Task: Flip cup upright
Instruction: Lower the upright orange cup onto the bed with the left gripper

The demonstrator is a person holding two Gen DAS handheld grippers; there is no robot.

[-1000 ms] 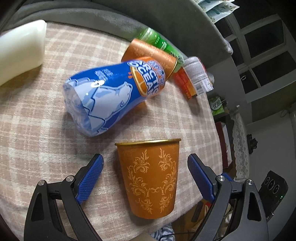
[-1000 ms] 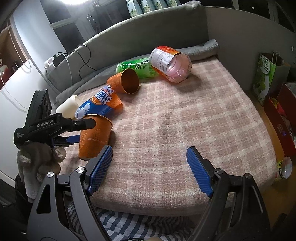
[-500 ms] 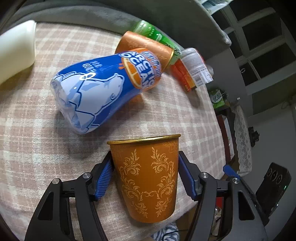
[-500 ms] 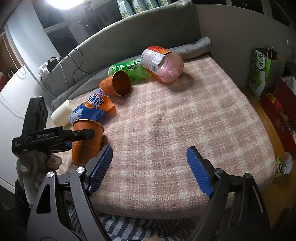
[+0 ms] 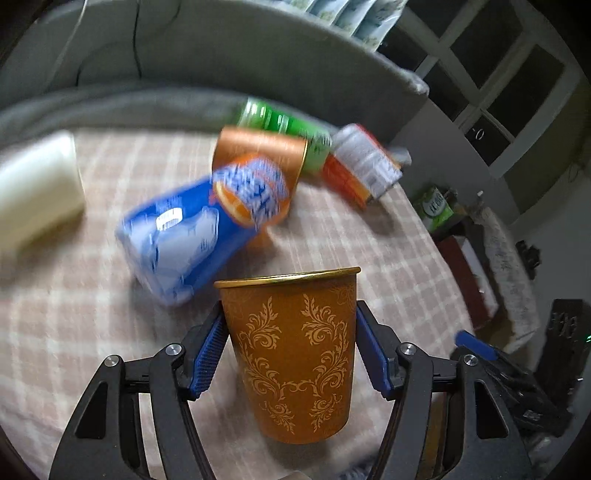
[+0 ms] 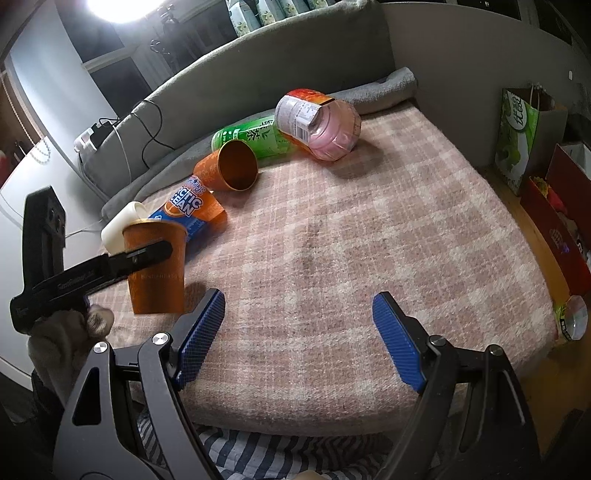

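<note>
Blue bottle (image 5: pixel 192 236) apparently just behind cup (image 5: pixel 291 354).

**A plaid bed, grey surround, dark panes**

We see a pink-and-cream plaid blanket (image 6: pixel 351 236) spread over a bed, with a grey padded headboard (image 6: pixel 266 70) curving behind it and a grey wall (image 6: pixel 461 66) on the far side. Dark, white-framed windows (image 5: pixel 506 85) sit beyond. A bright lamp glare (image 6: pixel 118 7) burns at the top. Wooden floor (image 6: pixel 532 236) runs alongside, where a green paper bag (image 6: pixel 521 136) stands.
</note>
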